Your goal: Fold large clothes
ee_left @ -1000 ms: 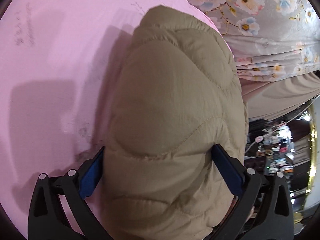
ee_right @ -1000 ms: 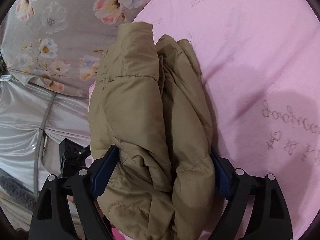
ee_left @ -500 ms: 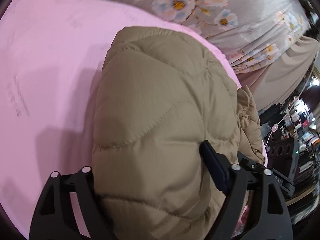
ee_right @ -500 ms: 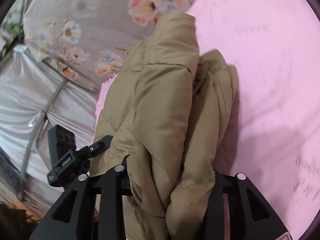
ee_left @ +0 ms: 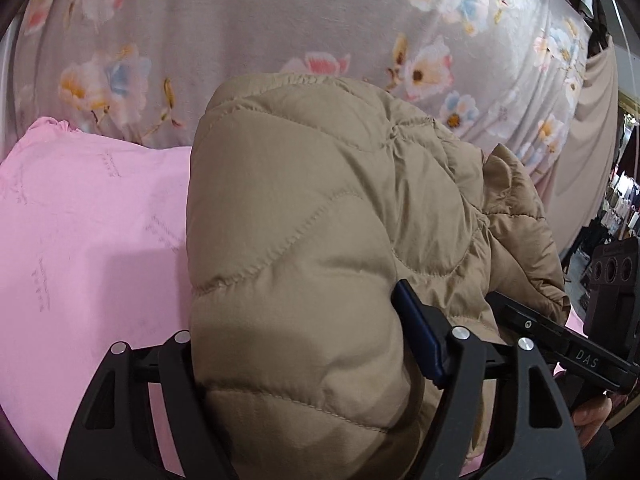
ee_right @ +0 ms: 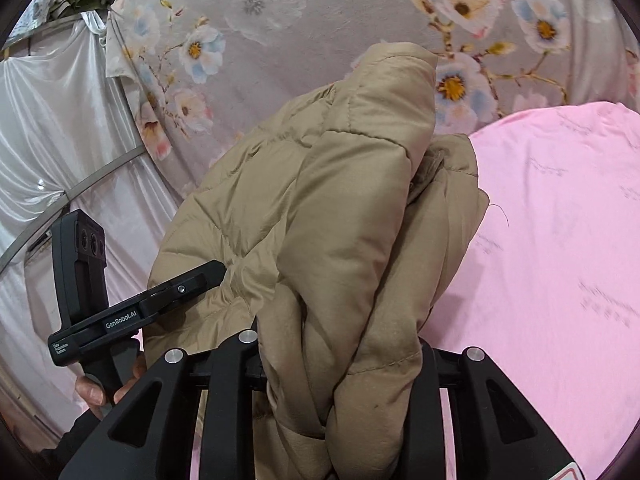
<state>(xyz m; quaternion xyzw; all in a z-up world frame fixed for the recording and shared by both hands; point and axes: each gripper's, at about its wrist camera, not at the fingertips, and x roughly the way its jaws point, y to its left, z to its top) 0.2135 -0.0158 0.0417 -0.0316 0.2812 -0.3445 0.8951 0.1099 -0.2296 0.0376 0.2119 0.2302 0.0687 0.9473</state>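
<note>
A tan quilted puffer jacket (ee_left: 320,240) fills the middle of both views, bunched and raised above the pink sheet (ee_left: 88,240). My left gripper (ee_left: 304,344) is shut on a thick fold of it; only the blue pad of the right finger (ee_left: 416,336) shows. My right gripper (ee_right: 340,364) is shut on another bunched part of the jacket (ee_right: 320,220). Each gripper shows in the other's view: the right one at the left view's right edge (ee_left: 580,356), the left one at the right view's left side (ee_right: 132,312).
A grey floral cloth (ee_left: 280,20) hangs behind the pink bed surface (ee_right: 560,260). White satin drapes (ee_right: 52,120) hang at the left of the right wrist view. A beige curtain (ee_left: 588,140) and a shop interior are at the far right.
Both grippers have closed on the jacket and lifted and tilted it up, so the floral cloth now fills the background. The two grippers have come closer together.
</note>
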